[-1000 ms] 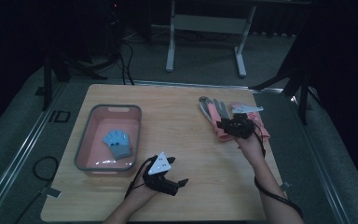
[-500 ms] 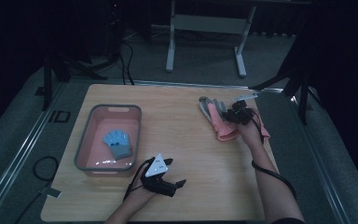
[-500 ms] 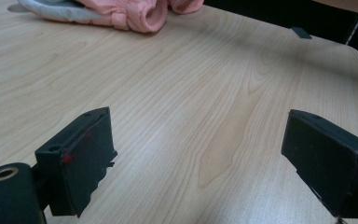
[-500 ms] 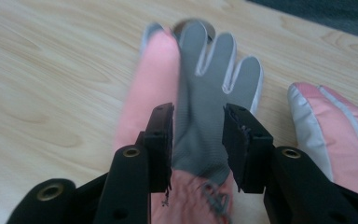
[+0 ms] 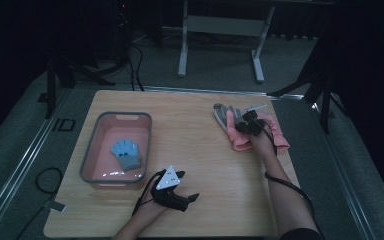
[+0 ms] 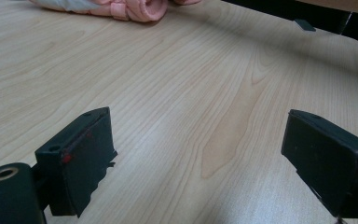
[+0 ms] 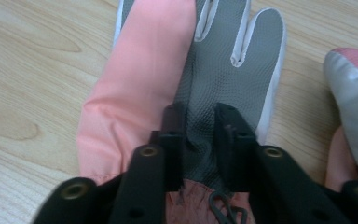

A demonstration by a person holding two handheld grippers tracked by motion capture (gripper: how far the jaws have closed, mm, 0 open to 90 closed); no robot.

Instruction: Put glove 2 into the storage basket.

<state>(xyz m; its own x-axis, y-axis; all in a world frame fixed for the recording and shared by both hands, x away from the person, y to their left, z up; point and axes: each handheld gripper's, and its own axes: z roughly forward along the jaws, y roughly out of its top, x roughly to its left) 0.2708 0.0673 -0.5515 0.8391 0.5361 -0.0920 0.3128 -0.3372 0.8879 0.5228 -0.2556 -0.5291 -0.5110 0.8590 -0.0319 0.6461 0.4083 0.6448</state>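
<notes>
Two grippers, one tray and three gloves can be counted on the wooden table [image 5: 200, 150]: one small blue glove [image 5: 126, 154] and two pink gloves.

The blue glove lies flat inside the grey-rimmed pink tray [image 5: 89, 162], which stands on the left side of the table. The first pink glove [image 7: 168, 79] lies at the far right of the table; its back is plain pink, its palm is a dotted grey fabric, and its fingers are edged in white. It is partly folded, so that a pink part lies over the grey palm. The second pink glove [image 7: 354, 93] lies just beside it on the right, with a pale grey patch shown on it; whether the two touch cannot be told.

The right gripper [image 7: 199, 116] is set down on the first pink glove, its jaws drawn close together with a narrow ridge of the grey palm fabric pinched between them. In the high view it is seen over the gloves, held by a hand reaching from the near edge.

The left gripper [image 6: 205, 158] is held low at the near edge, near the tray's near right corner. Its jaws are spread wide, with bare wood between them and nothing gripped.
</notes>
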